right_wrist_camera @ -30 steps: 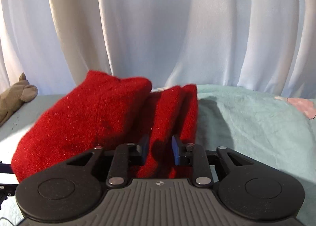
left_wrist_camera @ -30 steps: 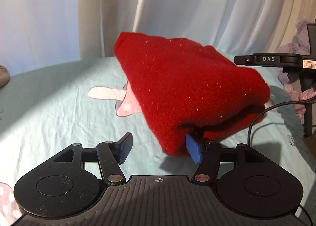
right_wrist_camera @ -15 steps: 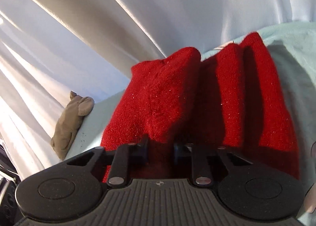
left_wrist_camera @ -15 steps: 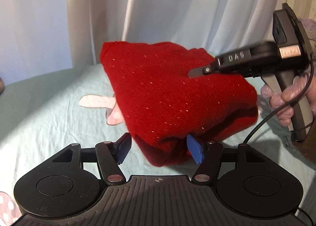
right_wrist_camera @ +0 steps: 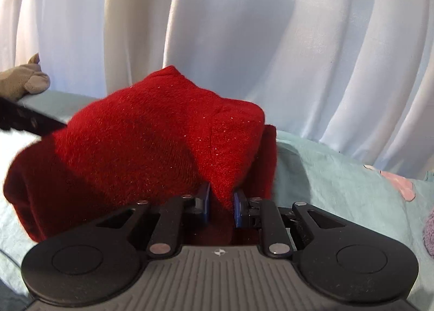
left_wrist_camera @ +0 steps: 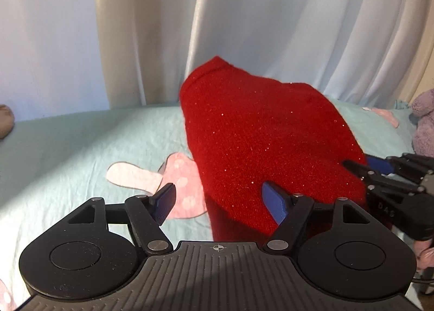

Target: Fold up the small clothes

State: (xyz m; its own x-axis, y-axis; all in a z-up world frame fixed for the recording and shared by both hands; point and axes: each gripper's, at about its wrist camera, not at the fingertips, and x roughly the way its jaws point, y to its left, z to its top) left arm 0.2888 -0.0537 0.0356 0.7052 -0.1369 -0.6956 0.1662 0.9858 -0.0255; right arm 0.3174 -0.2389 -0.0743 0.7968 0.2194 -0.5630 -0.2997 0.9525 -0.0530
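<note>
Bedsheet (left_wrist_camera: 81, 137) bare left of sweater (left_wrist_camera: 260, 137)

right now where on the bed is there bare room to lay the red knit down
Bare sheet lies left of the red knit, between the curtain and the pink print. More sheet is free right of the knit, up to the purple plush. It is crowded by the right gripper, pinching the knit.

The left gripper (left_wrist_camera: 218, 202) widened, releasing the red garment (left_wrist_camera: 265, 142).
</note>
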